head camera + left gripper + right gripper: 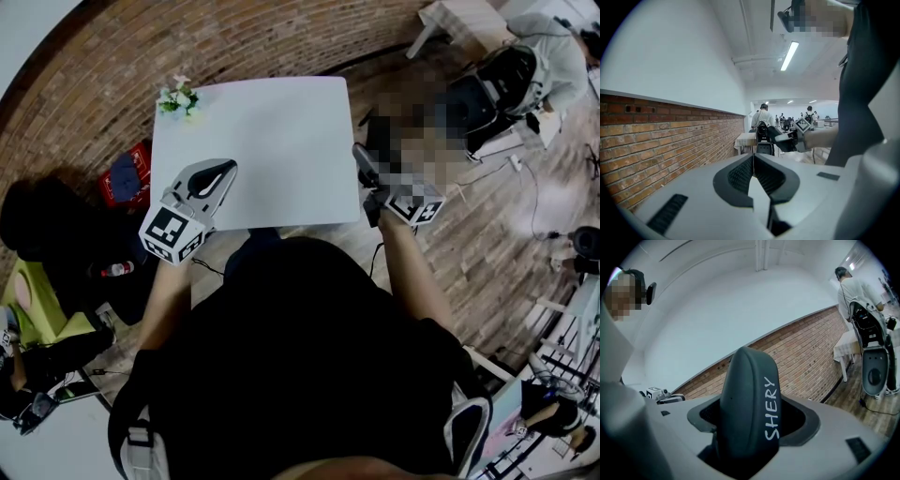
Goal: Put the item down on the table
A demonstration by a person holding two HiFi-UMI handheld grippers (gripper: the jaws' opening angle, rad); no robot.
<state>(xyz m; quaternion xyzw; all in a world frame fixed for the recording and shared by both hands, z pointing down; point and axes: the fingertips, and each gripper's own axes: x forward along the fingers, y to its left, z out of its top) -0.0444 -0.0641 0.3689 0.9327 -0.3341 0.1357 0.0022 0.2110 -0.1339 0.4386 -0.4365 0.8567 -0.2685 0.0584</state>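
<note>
A dark grey oblong case printed "SHERY" (749, 404) stands upright between the jaws of my right gripper (751, 425), which is shut on it. In the head view that gripper (370, 183) holds the case (362, 159) in the air just off the right edge of the white table (281, 141). My left gripper (221, 170) hovers over the table's near left corner. Its jaws are shut with nothing between them, and its dark pads (740, 176) meet in the left gripper view. Both grippers point upward, toward wall and ceiling.
A small bunch of flowers (178, 97) sits on the table's far left corner. On the wooden floor lie a red bag (127, 178) at the left, a bottle (117, 269), and chairs and gear (506, 80) at the right. A brick wall (670, 150) runs behind.
</note>
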